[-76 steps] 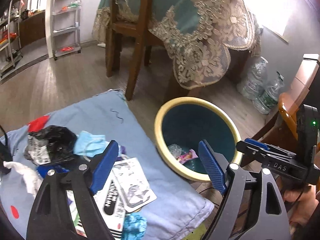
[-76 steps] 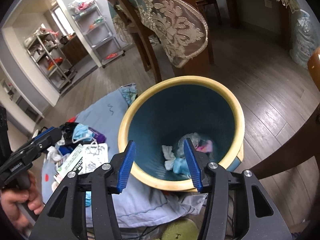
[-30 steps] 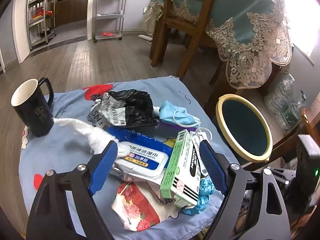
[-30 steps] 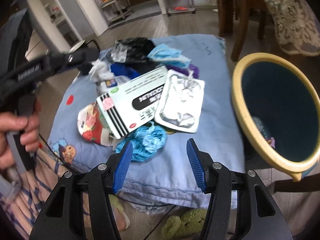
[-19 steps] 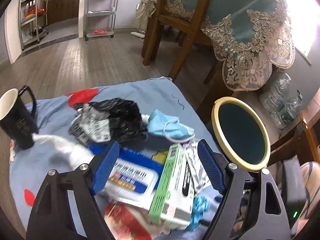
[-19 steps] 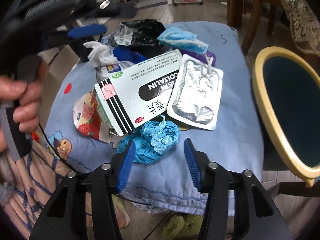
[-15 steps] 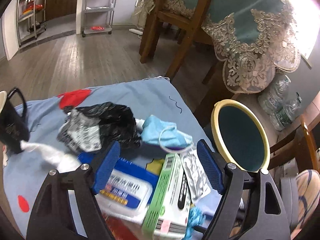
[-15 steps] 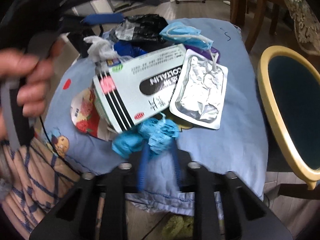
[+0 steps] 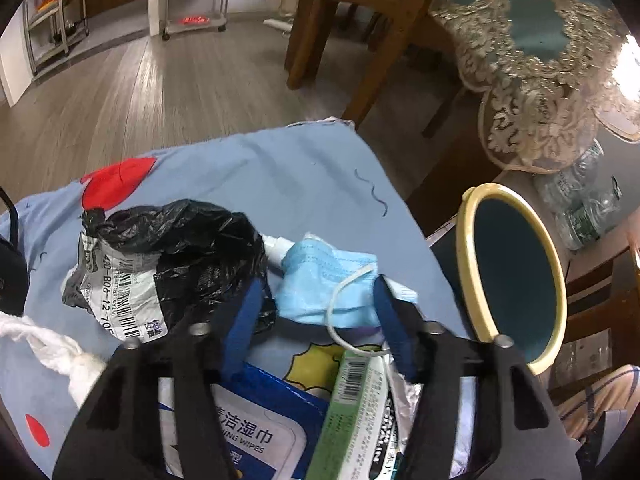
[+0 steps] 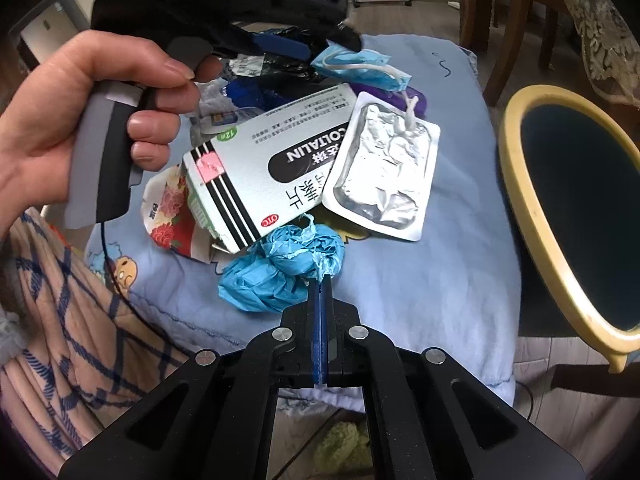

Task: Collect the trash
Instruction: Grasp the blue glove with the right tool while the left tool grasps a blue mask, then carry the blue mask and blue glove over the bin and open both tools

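Observation:
Trash lies piled on a blue cushion point(image 9: 280, 168). My left gripper point(image 9: 318, 292) is open, its fingers on either side of a light blue face mask point(image 9: 324, 280), beside a black plastic bag point(image 9: 176, 248). My right gripper point(image 10: 320, 280) is shut on the edge of a crumpled blue glove point(image 10: 280, 268). A white medicine box point(image 10: 264, 152), a silver foil pouch point(image 10: 384, 168) and a blue wet-wipes pack point(image 9: 256, 432) lie between them. The yellow-rimmed bin point(image 10: 568, 208) stands to the right; it also shows in the left wrist view point(image 9: 512, 280).
A black mug point(image 9: 10, 276) stands at the cushion's left edge. A white tissue point(image 9: 52, 352) lies near it. A wooden chair point(image 9: 360, 36) and a table with a lace cloth point(image 9: 540, 80) stand behind. Plastic bottles point(image 9: 580, 204) lie beyond the bin.
My right gripper has closed from open onto the blue glove. My left gripper has moved forward and down over the face mask, staying open.

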Tool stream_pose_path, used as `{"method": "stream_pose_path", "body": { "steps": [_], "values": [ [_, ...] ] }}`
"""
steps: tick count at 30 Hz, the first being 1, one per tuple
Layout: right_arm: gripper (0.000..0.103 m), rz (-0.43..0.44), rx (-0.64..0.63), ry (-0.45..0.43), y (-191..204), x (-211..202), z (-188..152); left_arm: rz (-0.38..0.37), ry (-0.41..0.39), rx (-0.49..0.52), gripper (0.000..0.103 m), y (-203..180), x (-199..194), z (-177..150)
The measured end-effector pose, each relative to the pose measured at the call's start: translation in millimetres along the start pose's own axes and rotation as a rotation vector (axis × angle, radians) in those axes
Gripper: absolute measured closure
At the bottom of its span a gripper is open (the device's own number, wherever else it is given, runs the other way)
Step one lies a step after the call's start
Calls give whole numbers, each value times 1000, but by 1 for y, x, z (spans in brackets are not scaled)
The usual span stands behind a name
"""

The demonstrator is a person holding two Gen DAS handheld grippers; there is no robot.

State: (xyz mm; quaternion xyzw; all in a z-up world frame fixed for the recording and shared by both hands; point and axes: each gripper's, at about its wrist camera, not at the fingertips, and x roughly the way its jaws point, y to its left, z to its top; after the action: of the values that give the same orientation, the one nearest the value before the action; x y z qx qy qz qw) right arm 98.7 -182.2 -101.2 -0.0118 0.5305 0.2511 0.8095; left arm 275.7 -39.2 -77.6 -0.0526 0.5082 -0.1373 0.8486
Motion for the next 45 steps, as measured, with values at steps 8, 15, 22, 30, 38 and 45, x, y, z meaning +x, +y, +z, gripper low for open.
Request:
{"method": "stream_pose_path", "body": {
  "steps": [8,15,22,30,38,45],
  "values": [
    [101,1,28,-19,-7,-9,-1,7,-5,19,100,1,-5,-5],
    [101,-7,45,-64,-11,-26,1,6,-83,-14,101,7,-35,-6],
    [102,-5,79,-139,-19,-47,6,-3,-187,-50,101,13,-80,-6],
    [102,-12,92,-204,-23,-64,9,-6,-254,-34,101,5,-116,-14],
    [102,-48,117,-307,-36,-96,13,-29,-303,-4,101,-11,-141,-18],
    [102,-87,180,-403,-62,-134,12,-60,-331,15,101,-29,-151,-16]
  ]
}}
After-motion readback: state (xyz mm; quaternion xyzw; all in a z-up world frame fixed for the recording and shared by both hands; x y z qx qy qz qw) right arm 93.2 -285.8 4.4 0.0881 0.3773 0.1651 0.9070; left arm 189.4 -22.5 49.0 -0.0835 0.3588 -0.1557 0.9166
